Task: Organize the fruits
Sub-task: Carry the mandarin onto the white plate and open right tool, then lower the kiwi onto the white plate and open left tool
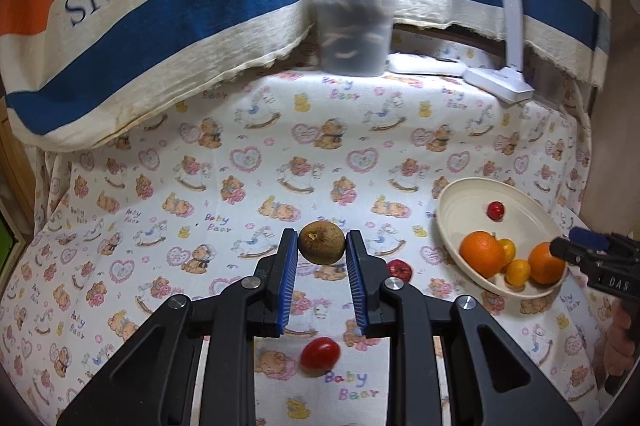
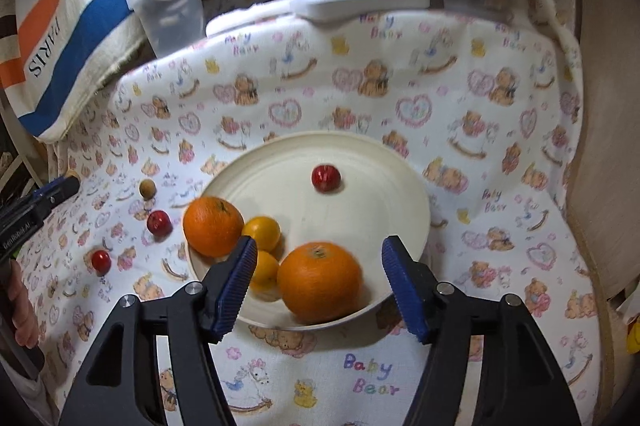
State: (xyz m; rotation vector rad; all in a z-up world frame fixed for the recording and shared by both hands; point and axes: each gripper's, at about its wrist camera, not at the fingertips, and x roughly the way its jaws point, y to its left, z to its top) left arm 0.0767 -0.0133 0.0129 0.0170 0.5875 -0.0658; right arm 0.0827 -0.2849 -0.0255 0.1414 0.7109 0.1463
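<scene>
My left gripper (image 1: 322, 246) is shut on a brown kiwi (image 1: 321, 242) and holds it above the bear-print cloth. A red cherry tomato (image 1: 320, 353) lies below it and a small red apple (image 1: 400, 269) lies to its right. The cream bowl (image 2: 384, 162) holds two oranges (image 2: 319, 280), two small yellow fruits (image 2: 262, 231) and a small red apple (image 2: 325, 177). My right gripper (image 2: 318, 258) is open, its fingers on either side of the near orange at the bowl's front rim. In the right wrist view the kiwi (image 2: 147, 188) looks small at the left.
A lidded clear plastic container (image 1: 354, 26) and a white desk lamp base (image 1: 500, 82) stand at the back. A striped "PARIS" cloth (image 1: 140, 26) hangs behind. The bowl (image 1: 460, 198) sits at the right of the left wrist view.
</scene>
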